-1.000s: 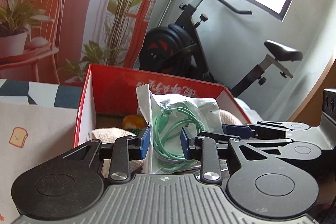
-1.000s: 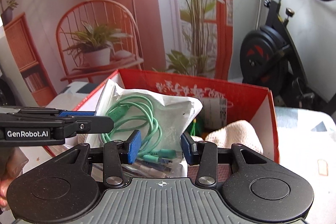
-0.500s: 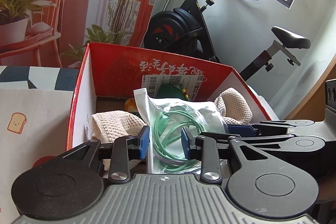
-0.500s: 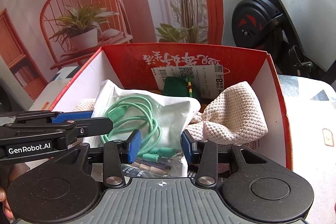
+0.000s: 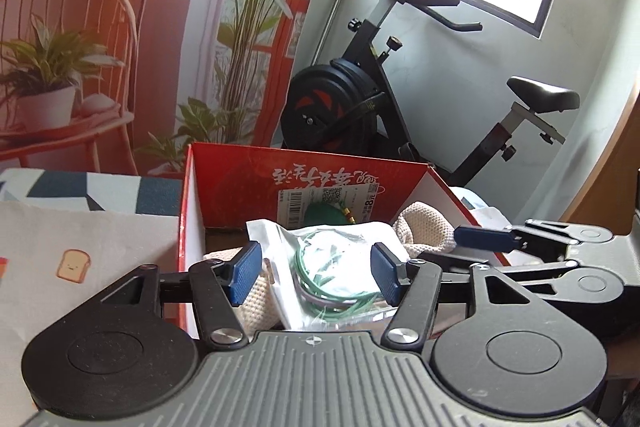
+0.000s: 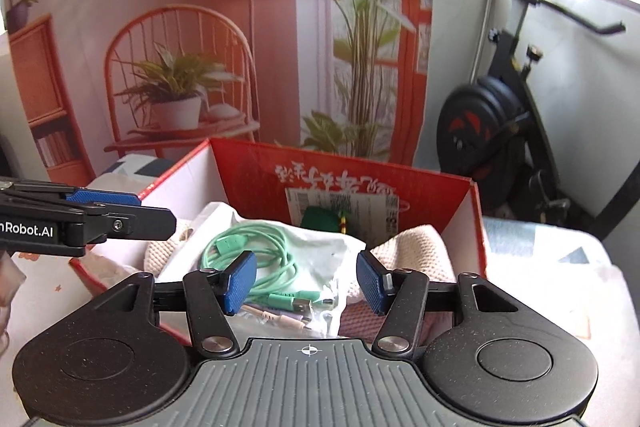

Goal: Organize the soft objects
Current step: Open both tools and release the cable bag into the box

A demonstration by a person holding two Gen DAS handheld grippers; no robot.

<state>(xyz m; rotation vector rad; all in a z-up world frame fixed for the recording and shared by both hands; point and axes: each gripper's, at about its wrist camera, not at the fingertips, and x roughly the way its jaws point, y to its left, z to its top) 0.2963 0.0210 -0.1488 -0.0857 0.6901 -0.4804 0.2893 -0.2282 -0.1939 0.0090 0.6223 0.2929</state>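
Observation:
A clear plastic bag point(image 5: 340, 247) with a coiled mint-green cable point(image 6: 260, 251) lies inside the red cardboard box point(image 5: 320, 171), on top of cream knitted cloths point(image 6: 412, 251). My left gripper point(image 5: 316, 277) hovers over the box's near edge. Its jaws are opening, and the blue pads point(image 5: 246, 273) stand clear on either side of the bag. My right gripper point(image 6: 306, 281) is beside it, its jaws opening too, with its pads point(image 6: 372, 281) off the bag. A small dark green item point(image 6: 320, 219) rests against the box's back wall.
The box stands on a table covered with a patterned cloth point(image 5: 80, 239). Behind it hangs a printed backdrop showing a chair and plants point(image 6: 180, 87). An exercise bike point(image 5: 380, 99) stands at the back right, under a window.
Both grippers carried the bag down into the box, then their jaws opened and let it go. The bag now rests in the box and both grippers have drawn back a little.

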